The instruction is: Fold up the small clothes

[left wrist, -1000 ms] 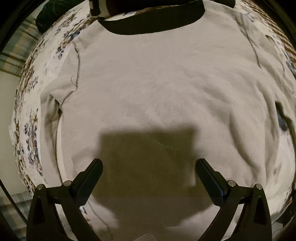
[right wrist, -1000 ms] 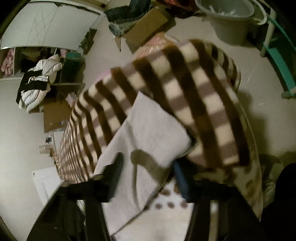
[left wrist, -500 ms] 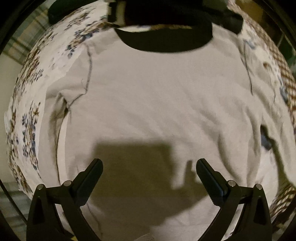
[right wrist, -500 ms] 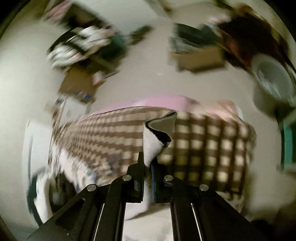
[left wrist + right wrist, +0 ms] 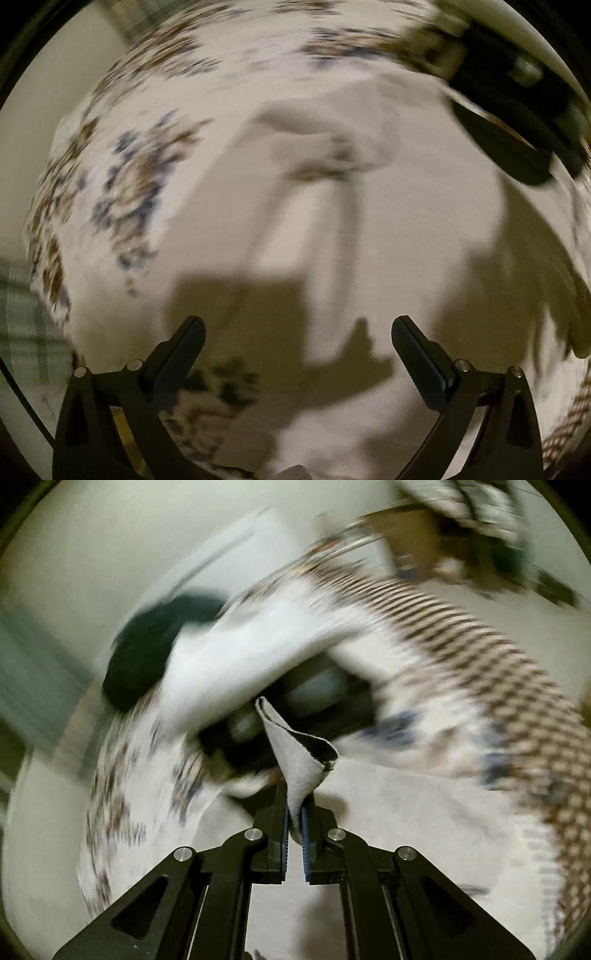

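Right gripper [image 5: 294,834] now pinches the pale grey knit shirt [image 5: 303,771], lifting its corner to start a fold

A second ago its jaws were apart; left gripper [image 5: 298,350] stays wide, empty, above shirt spread on floral bedsheet [image 5: 125,192]

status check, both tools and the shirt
Right tool shut on a corner of the white shirt, lifted. Left tool open, empty, above the shirt. Frames blurred; nothing seen blocking.
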Demonstrator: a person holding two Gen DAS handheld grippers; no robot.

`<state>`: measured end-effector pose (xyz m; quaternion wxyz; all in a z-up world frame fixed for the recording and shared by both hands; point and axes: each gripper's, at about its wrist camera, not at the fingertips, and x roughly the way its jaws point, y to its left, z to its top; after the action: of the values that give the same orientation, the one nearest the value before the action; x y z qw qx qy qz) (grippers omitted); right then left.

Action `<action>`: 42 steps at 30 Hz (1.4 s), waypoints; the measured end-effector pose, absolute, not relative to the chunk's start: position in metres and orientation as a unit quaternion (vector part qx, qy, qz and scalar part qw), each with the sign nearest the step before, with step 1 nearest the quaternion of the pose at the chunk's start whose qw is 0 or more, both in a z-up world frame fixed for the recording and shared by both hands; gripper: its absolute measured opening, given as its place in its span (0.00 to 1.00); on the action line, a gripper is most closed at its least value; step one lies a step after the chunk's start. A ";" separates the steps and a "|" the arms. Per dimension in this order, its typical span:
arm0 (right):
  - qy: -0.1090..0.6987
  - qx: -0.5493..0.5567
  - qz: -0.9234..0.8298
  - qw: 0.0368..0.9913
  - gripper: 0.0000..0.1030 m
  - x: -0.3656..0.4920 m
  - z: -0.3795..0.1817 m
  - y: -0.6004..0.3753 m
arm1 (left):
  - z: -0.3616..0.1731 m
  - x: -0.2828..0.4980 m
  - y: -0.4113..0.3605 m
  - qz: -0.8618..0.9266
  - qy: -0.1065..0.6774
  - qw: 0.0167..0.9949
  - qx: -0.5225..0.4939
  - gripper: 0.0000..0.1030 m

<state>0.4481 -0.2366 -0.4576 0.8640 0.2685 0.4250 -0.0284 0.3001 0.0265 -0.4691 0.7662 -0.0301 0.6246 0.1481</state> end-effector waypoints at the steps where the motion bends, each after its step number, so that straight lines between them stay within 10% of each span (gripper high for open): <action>1: 0.438 0.253 -0.014 0.862 0.06 0.459 -0.467 -0.212 | -0.470 0.298 0.046 0.166 0.624 0.763 -0.041 1.00; 14: 0.586 0.129 0.076 0.796 0.08 0.523 -0.615 -0.047 | -0.480 0.245 0.155 0.258 0.626 0.727 -0.114 1.00; 18: 0.604 0.223 0.121 0.755 0.74 0.514 -0.620 -0.078 | -0.476 0.217 0.176 0.273 0.628 0.711 -0.162 1.00; 19: 0.597 0.241 0.121 0.756 0.76 0.506 -0.614 -0.092 | -0.475 0.209 0.179 0.276 0.627 0.706 -0.176 1.00; 30: 0.628 0.174 0.068 0.756 0.77 0.424 -0.594 -0.168 | -0.533 0.076 0.236 0.317 0.541 0.568 -0.534 1.00; 40: 0.639 0.143 0.069 0.752 0.77 0.408 -0.605 -0.167 | -0.553 0.108 0.221 0.328 0.491 0.606 -0.533 0.96; 42: 0.639 0.144 0.070 0.753 0.77 0.406 -0.605 -0.165 | -0.564 0.127 0.218 0.331 0.519 0.610 -0.500 0.75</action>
<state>0.4063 -0.1652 -0.6049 0.7527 0.1443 0.6385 0.0698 0.1268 0.2182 -0.5636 0.6097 -0.5001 0.5186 0.3306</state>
